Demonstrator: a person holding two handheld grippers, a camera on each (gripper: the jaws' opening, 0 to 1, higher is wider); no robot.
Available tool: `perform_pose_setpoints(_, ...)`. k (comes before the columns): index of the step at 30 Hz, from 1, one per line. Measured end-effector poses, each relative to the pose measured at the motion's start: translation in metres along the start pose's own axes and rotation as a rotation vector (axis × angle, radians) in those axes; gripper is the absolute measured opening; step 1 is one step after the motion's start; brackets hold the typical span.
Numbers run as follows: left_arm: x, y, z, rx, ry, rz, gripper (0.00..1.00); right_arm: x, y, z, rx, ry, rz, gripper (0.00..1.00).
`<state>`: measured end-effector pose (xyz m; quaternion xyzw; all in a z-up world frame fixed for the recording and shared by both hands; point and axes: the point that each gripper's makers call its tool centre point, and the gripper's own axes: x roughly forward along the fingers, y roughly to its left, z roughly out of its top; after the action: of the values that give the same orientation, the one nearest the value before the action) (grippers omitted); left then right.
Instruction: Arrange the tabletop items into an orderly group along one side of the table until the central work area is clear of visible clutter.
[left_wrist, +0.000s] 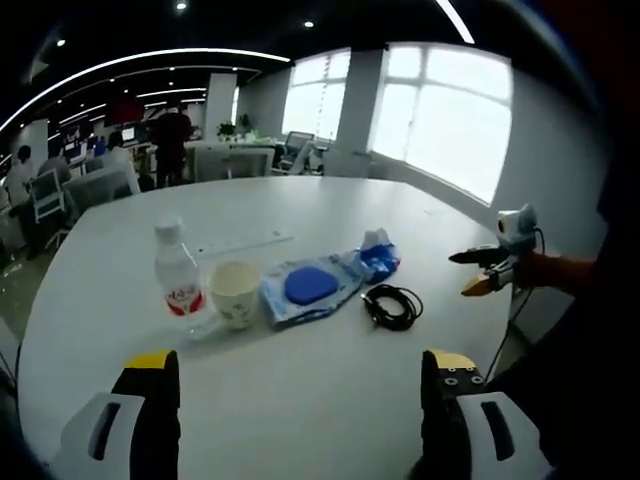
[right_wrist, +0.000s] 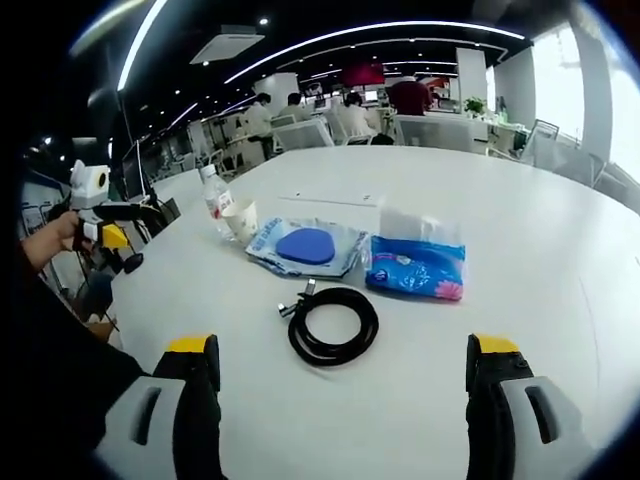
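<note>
On the round white table (left_wrist: 330, 400) stand a clear water bottle (left_wrist: 178, 270) with a red label and a paper cup (left_wrist: 235, 292). To their right lie a blue pad in a plastic bag (left_wrist: 305, 288), a blue tissue pack (left_wrist: 378, 258) and a coiled black cable (left_wrist: 392, 305). My left gripper (left_wrist: 300, 362) is open over the near table edge, with nothing between its fingers. My right gripper (right_wrist: 342, 342) is open just short of the cable (right_wrist: 333, 325), with the tissue pack (right_wrist: 415, 265), bagged pad (right_wrist: 305, 247), cup (right_wrist: 240, 220) and bottle (right_wrist: 213, 200) beyond.
A thin white strip (left_wrist: 245, 242) lies behind the cup. The right gripper (left_wrist: 475, 272) hangs off the table's right edge, held by a hand. Office desks, chairs and people (left_wrist: 170, 140) stand beyond the far edge, and windows (left_wrist: 450, 120) are at the right.
</note>
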<state>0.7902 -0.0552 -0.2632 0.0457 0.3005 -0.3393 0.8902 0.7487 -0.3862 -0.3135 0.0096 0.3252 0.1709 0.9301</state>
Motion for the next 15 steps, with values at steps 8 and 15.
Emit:
perform_pose_setpoints(8, 0.0021, -0.0003, 0.0058, 0.000, -0.016, 0.006, 0.99, 0.0010, 0.0011, 0.0001, -0.004, 0.010, -0.004, 1.00)
perform_pose_setpoints(15, 0.0013, 0.0020, 0.0066, 0.011, -0.018, 0.006, 0.99, 0.0016, 0.0012, 0.0029, -0.008, 0.004, 0.000, 1.00)
